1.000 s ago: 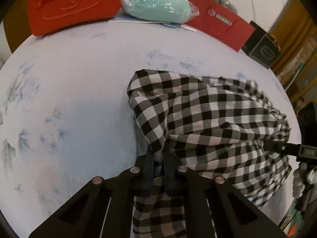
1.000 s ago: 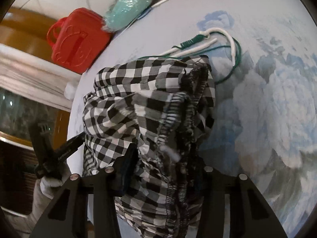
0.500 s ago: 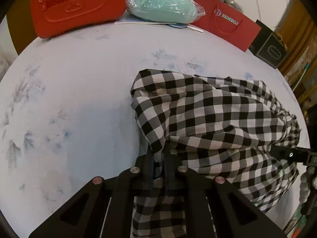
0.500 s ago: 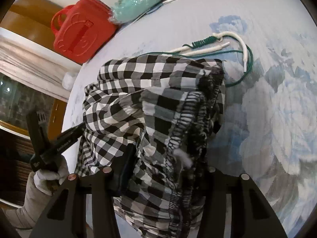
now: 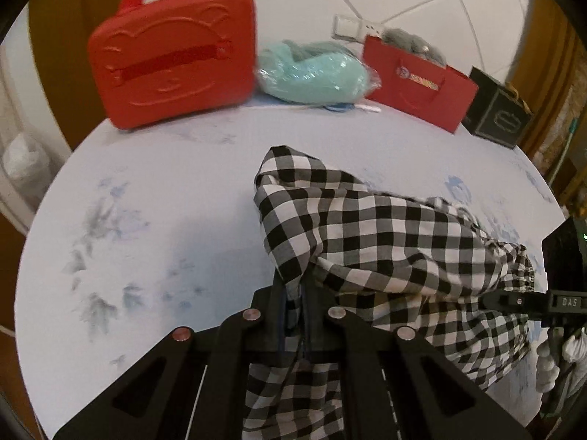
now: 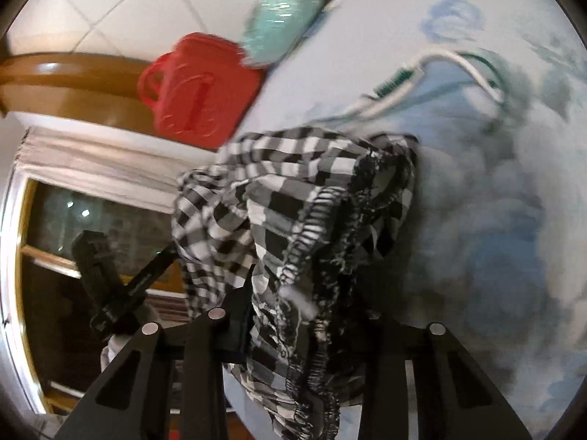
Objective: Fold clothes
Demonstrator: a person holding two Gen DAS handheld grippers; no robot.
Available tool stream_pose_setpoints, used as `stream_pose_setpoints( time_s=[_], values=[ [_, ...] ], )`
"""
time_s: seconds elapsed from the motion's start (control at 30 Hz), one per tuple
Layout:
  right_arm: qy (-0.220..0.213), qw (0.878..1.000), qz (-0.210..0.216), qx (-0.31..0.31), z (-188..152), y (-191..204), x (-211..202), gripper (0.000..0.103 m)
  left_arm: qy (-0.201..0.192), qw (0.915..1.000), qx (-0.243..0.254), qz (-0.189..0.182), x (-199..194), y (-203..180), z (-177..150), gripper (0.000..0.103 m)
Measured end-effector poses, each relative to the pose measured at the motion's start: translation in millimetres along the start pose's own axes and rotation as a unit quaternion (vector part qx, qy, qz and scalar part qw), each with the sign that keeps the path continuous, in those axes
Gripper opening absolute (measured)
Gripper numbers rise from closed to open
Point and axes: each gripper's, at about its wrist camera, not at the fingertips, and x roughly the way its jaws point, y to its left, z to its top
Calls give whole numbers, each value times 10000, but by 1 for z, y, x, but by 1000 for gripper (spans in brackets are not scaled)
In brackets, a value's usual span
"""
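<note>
A soft black-and-white checked garment (image 5: 385, 234) lies bunched in rumpled folds on the round worktop (image 5: 154, 220), whose pale cloth carries faded blue leaf prints. The left gripper (image 5: 295, 304) has its fingers pinched tight on a fold of the fabric. The right gripper (image 6: 301, 315) is closing, the frilled, stitched hem between its fingers. Behind stand a hard red moulded case (image 5: 172, 55) and a crinkly mint plastic-wrapped bundle (image 5: 315, 73).

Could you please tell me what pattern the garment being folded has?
The garment is a black-and-white check; it shows most clearly in the left wrist view.
</note>
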Motion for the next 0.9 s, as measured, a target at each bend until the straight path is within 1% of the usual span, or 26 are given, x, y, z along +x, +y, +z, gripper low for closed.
stream_pose_setpoints(
  time_s=[0.13,0.23,0.3,0.43,0.6,0.7,0.77,0.87,0.9],
  values=[
    [134,9989,225,-391,10,34,18,34,-157,9997,-136,163,-22,17,6,4],
    [187,9972,336,-640,21,65,34,34,-359,9986,-307,242,-39,45,16,4],
    [225,9958,423,-779,28,87,49,34,-476,9975,-447,278,-51,74,23,4],
    [262,9921,587,-1074,39,140,97,34,-690,9951,-571,408,-72,142,40,4],
    [338,9885,749,-1268,52,206,180,34,-804,9932,-519,662,-88,238,66,4],
    [392,9885,829,-1198,59,230,226,34,-759,9925,-574,766,-81,291,82,5],
    [462,9891,792,-1152,64,241,258,34,-688,9921,-678,795,-69,328,93,5],
    [620,9903,507,-1132,72,248,304,34,-507,9905,-833,968,-36,378,106,5],
    [683,9909,337,-1108,74,246,318,34,-417,9902,-868,1015,-23,392,108,5]
  ],
)
